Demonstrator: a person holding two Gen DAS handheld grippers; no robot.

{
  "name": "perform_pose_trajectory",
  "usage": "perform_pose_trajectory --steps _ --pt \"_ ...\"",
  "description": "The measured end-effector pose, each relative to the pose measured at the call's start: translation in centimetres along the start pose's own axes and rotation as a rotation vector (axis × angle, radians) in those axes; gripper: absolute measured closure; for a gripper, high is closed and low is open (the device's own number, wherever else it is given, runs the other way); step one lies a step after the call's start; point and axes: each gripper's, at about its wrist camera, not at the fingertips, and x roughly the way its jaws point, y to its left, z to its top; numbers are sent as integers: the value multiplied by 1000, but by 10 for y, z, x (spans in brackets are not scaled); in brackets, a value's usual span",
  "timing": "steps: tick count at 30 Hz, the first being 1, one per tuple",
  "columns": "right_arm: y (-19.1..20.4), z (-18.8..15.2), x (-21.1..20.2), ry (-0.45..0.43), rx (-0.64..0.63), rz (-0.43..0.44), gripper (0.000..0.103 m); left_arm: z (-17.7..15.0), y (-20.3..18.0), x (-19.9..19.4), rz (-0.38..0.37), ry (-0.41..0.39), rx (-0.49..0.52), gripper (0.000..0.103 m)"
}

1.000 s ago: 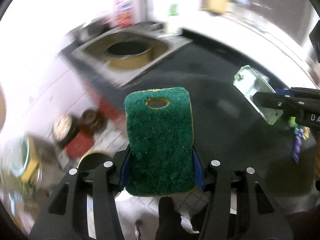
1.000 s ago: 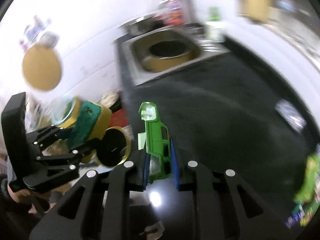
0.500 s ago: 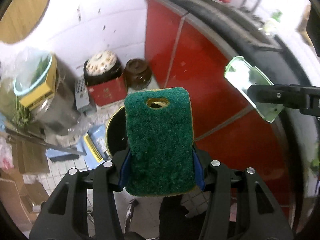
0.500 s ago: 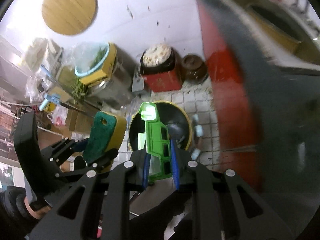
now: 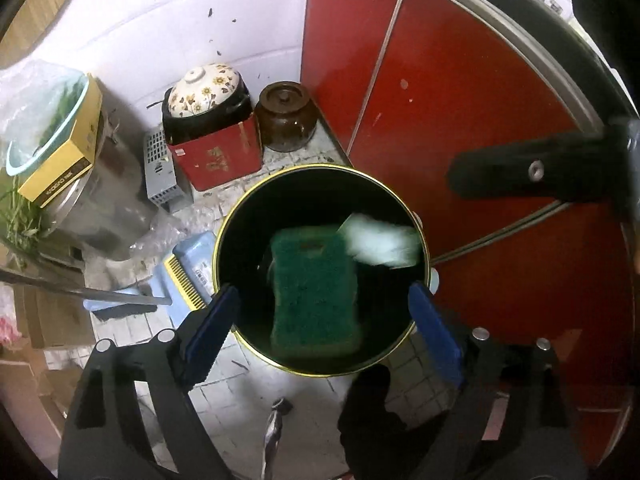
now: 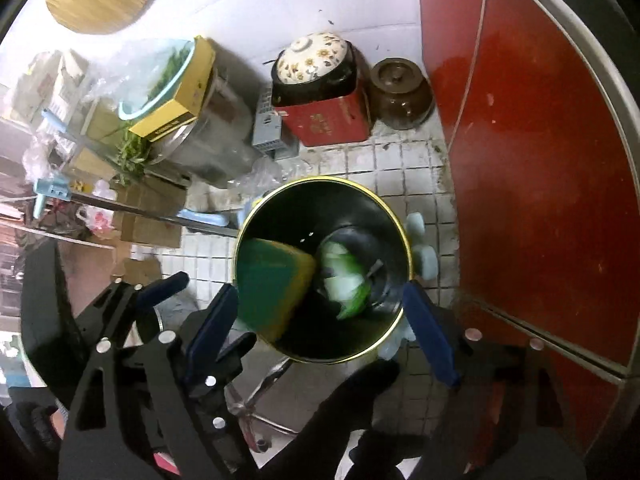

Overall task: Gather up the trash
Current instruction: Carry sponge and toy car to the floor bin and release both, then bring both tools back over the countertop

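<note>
A black round bin with a gold rim (image 5: 256,200) (image 6: 384,204) stands on the tiled floor below both grippers. A green and yellow sponge (image 5: 314,292) (image 6: 272,280) is blurred in mid-air inside the bin's mouth. A green and white plastic wrapper (image 5: 380,240) (image 6: 346,284) is also falling into the bin. My left gripper (image 5: 324,328) is open and empty right above the bin; it also shows in the right wrist view (image 6: 160,300). My right gripper (image 6: 320,332) is open and empty above the bin; one of its fingers (image 5: 520,174) shows in the left wrist view.
A red cabinet front (image 5: 460,120) stands right of the bin. Behind it are a brown jar (image 5: 286,116), a red tin with a flowered pot (image 5: 212,120), a metal drum with a yellow box (image 5: 68,160), and a blue dustpan (image 5: 188,268).
Both grippers swung from the countertop down over the floor bin. Both jaws opened; the sponge and the green wrapper left them and are dropping into the bin.
</note>
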Motion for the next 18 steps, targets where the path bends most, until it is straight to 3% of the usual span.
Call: perform_pose_trajectory --steps 4,9,12,18 --pt "-4 -6 -19 -3 -4 4 22 -1 2 -9 6 1 -11 19" --pt "-8 -27 -84 -57 -4 -4 21 9 -14 -47 8 -41 10 18" --pt "-19 -51 -147 -130 22 -29 18 20 -43 -85 4 -95 73 16" --pt "-70 -135 -285 -336 157 -176 15 39 -151 -162 -120 -212 281 10"
